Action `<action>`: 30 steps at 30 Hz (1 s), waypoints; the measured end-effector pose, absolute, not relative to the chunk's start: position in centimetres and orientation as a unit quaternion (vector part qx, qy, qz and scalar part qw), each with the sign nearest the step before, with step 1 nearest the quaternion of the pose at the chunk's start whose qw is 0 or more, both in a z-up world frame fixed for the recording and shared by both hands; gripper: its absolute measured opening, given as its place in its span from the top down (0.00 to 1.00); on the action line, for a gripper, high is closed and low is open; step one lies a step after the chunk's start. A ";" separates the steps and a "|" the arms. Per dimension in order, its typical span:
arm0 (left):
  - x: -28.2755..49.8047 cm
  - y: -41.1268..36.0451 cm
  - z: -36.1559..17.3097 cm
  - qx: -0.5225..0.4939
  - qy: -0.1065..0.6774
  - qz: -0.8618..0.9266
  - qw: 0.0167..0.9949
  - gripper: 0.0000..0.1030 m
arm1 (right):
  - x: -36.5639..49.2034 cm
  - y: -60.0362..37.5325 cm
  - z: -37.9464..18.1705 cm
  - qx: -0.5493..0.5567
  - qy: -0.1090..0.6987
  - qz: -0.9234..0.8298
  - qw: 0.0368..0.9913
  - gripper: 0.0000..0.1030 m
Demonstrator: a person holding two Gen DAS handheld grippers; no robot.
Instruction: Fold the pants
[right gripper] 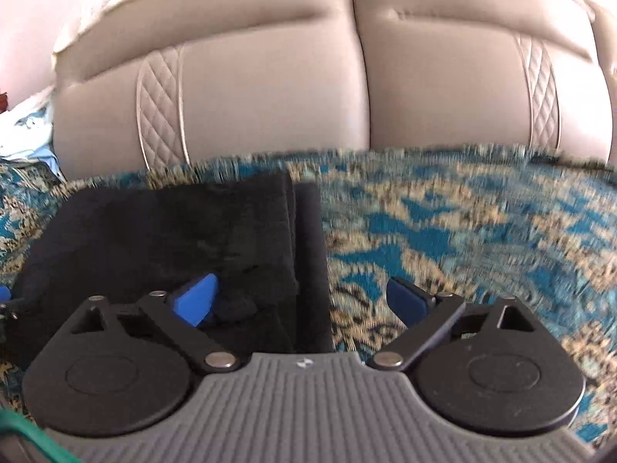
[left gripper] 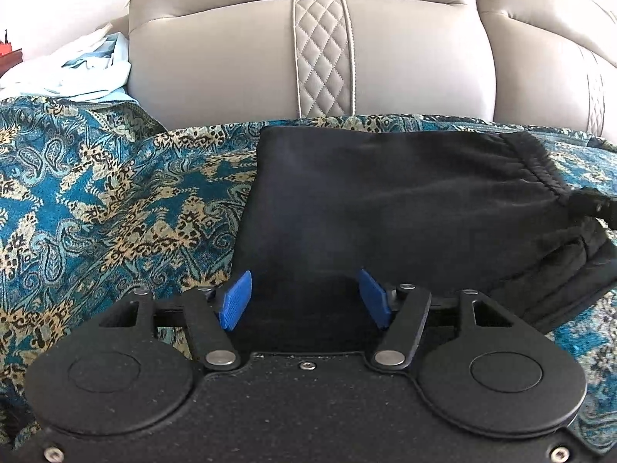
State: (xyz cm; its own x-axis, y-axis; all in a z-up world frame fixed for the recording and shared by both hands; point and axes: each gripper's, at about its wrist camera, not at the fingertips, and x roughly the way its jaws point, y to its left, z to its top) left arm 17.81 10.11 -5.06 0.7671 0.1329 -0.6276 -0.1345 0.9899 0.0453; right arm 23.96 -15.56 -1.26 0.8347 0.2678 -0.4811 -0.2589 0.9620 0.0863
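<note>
From the left wrist, the left gripper [left gripper: 304,296] is hovering low over one pair of black pants [left gripper: 385,200] lying folded on the patterned blue throw [left gripper: 96,200], jaws spread, gripping nothing. From the right wrist, the right gripper [right gripper: 304,303] is straddling the pants' [right gripper: 173,227] right edge, jaws wide, released, before two beige sofa cushions [right gripper: 270,88].

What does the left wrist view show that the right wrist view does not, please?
Only the left wrist view shows the gathered elastic waistband of the folded black pants, under the open left gripper. Only the right wrist view shows the pants' stacked straight edges and the open right gripper straddling them. Both show the teal paisley throw and beige leather sofa back.
</note>
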 end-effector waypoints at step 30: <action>11.7 7.2 -7.6 -0.024 0.332 0.065 0.941 0.00 | 13.7 -11.3 -6.0 -0.048 0.208 0.143 0.966 0.00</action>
State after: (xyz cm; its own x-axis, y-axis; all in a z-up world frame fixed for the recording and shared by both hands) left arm 11.74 7.20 -7.56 0.7710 0.1057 -0.6280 -0.1373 0.9905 -0.0020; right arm 13.74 -11.35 -5.99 0.8726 0.2564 -0.4158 -0.2963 0.9545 -0.0332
